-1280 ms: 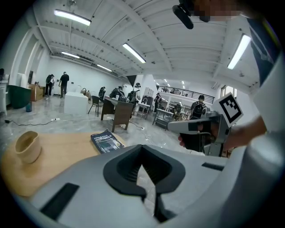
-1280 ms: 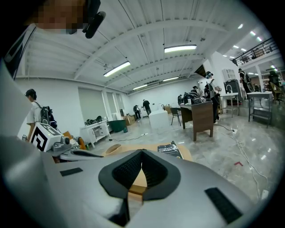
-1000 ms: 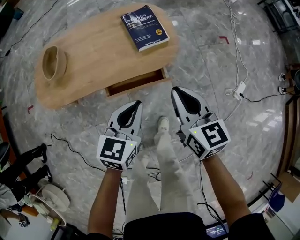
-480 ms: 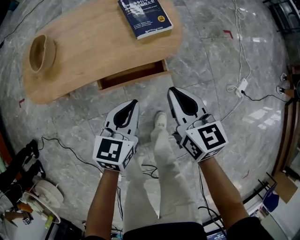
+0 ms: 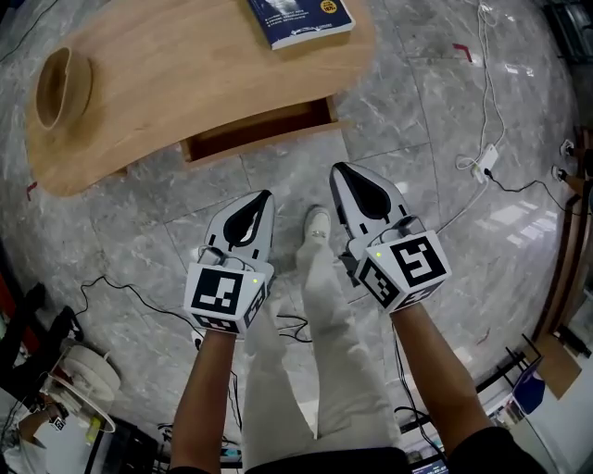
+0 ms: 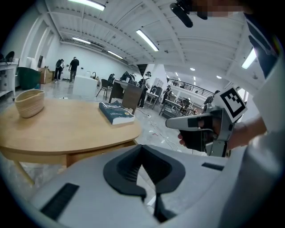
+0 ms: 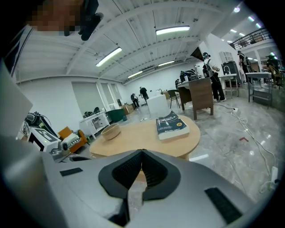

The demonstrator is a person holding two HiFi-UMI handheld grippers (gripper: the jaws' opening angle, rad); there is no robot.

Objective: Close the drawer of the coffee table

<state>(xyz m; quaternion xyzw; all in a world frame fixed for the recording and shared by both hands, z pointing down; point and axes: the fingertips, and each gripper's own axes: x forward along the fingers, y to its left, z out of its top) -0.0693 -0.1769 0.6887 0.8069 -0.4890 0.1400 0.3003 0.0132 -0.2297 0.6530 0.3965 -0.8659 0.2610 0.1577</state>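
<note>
In the head view, the wooden coffee table (image 5: pixel 185 83) fills the upper left, its curved near edge facing the person. The drawer (image 5: pixel 259 132) stands pulled out from under that edge, its dark inside showing and its front board parallel to the table's rim. A book (image 5: pixel 301 18) lies near the table's far right end and a bowl (image 5: pixel 56 88) near its left end, both well apart from the drawer. Bare marble floor (image 5: pixel 306 176) lies between the drawer front and the two grippers, open for a push forward. Cables and a power strip (image 5: pixel 484 165) lie off to the right, clear of that strip. The left gripper (image 5: pixel 262 202) and the right gripper (image 5: pixel 343 176) are held side by side above the person's leg and shoe (image 5: pixel 318 222), tips pointing toward the drawer but apart from it; the right tip is the nearer.

In the left gripper view, the left gripper's (image 6: pixel 142 149) jaws are pressed together with nothing between them. The table edge lies ahead and the right gripper hangs at the right.

In the right gripper view, the right gripper's (image 7: pixel 142 153) jaws likewise meet at the tips, empty, with the table and book straight beyond.
</note>
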